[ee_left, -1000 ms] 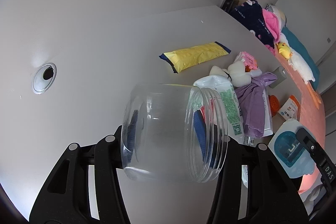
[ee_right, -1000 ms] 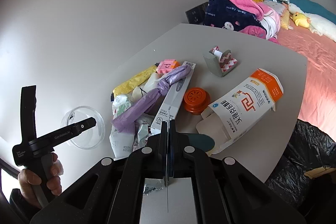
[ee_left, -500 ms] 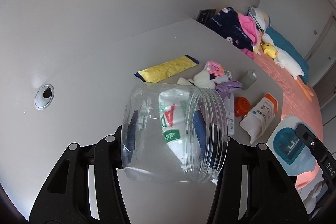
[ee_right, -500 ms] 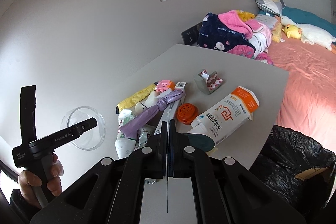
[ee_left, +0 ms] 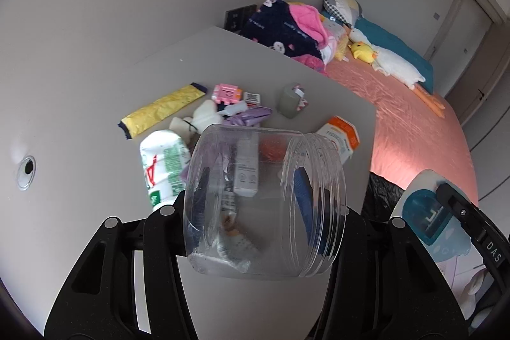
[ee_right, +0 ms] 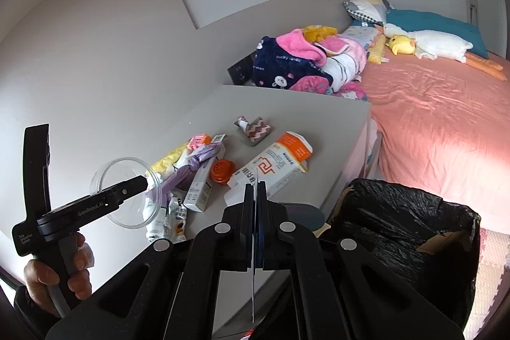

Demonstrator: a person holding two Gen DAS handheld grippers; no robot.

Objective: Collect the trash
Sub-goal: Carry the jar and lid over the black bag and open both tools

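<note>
My left gripper (ee_left: 266,212) clamps a clear plastic jar (ee_left: 264,203) above the surface's (ee_left: 95,196) near edge; my right gripper (ee_right: 255,212) pinches a thin flat card (ee_right: 254,276). The slick jar could slip before the black-lined bin (ee_right: 398,231).

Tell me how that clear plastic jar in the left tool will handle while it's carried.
The clear plastic jar looks empty and thin-walled, so probably light. Its smooth round sides could slip or twist between the left tool pads. Set down sideways, it would likely roll.
</note>
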